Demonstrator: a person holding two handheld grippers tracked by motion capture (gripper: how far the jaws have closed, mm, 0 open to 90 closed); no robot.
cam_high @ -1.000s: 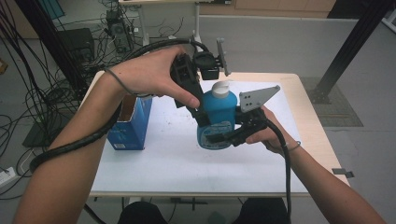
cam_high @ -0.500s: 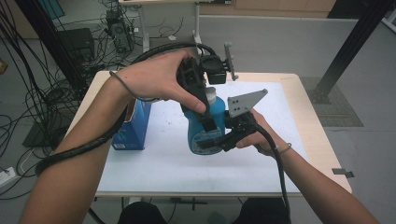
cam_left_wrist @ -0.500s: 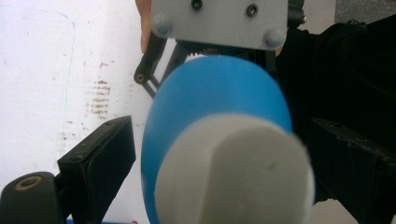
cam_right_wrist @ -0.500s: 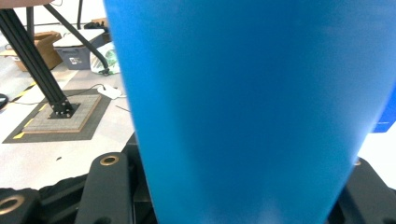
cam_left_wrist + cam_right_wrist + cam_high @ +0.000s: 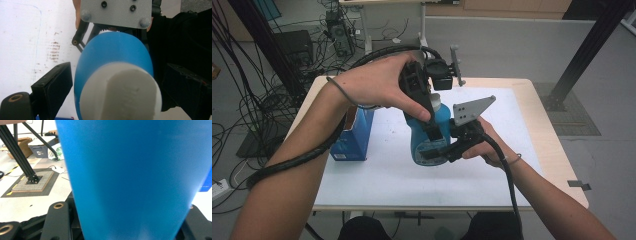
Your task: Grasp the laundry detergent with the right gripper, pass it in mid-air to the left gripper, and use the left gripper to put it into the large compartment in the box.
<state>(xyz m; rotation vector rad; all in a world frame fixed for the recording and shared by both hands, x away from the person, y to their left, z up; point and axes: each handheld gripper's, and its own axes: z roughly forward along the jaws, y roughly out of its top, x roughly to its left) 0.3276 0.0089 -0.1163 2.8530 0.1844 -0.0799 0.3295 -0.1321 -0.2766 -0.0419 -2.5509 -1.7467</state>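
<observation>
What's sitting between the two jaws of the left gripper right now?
The white cap of the blue bottle, seen in the left gripper view. The left gripper straddles it, with a gap on each side.

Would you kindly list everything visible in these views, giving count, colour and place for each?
Bottle: one, blue with a white cap, above the table's middle, held in the right claw.
Box: one, blue, on the table to the bottle's left.
Table: one, pale wood edge with a white top.
Black frame posts: on the floor, high view's top corners.
Cables: many, black, on the floor left of the table.
Left claw: one, black, jaws either side of the cap, a gap showing.
Right claw: one, black, shut on the bottle's body.
</observation>
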